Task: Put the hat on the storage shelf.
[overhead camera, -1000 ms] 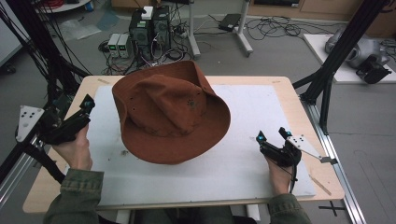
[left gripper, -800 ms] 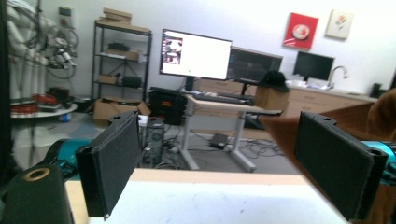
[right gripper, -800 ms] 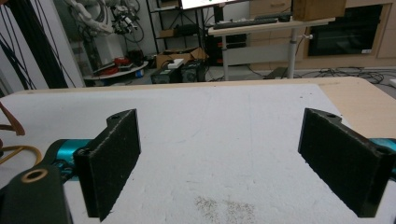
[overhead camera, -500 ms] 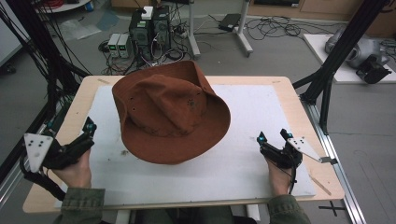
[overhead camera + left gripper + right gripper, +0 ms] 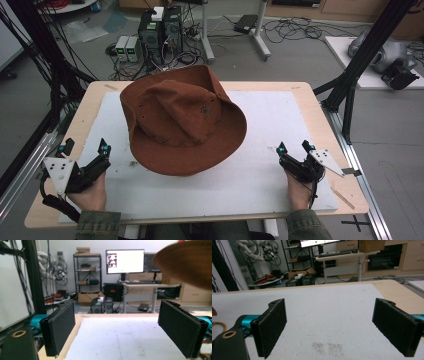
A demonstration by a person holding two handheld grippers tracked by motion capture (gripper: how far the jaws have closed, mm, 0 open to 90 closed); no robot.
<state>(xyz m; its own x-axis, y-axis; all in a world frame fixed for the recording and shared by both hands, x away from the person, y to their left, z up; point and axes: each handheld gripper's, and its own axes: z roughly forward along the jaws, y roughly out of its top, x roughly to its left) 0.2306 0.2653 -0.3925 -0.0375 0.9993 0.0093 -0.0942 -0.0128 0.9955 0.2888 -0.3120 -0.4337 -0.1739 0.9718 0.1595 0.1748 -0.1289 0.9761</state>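
Lower left of the high view: left gripper (image 5: 84, 150), jaws wide apart, empty, near the table's (image 5: 310, 95) edge. Centre, slightly left: brown hat (image 5: 182, 125), crown up on the white mat (image 5: 280, 115). Lower right: right gripper (image 5: 295, 148), jaws apart, holding nothing.

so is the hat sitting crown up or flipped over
Crown up: the brown hat rests brim-down on the white mat, its dented crown on top.

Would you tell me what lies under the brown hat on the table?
The brown hat rests on the white board covering the table. Whatever sits beneath its crown is hidden.
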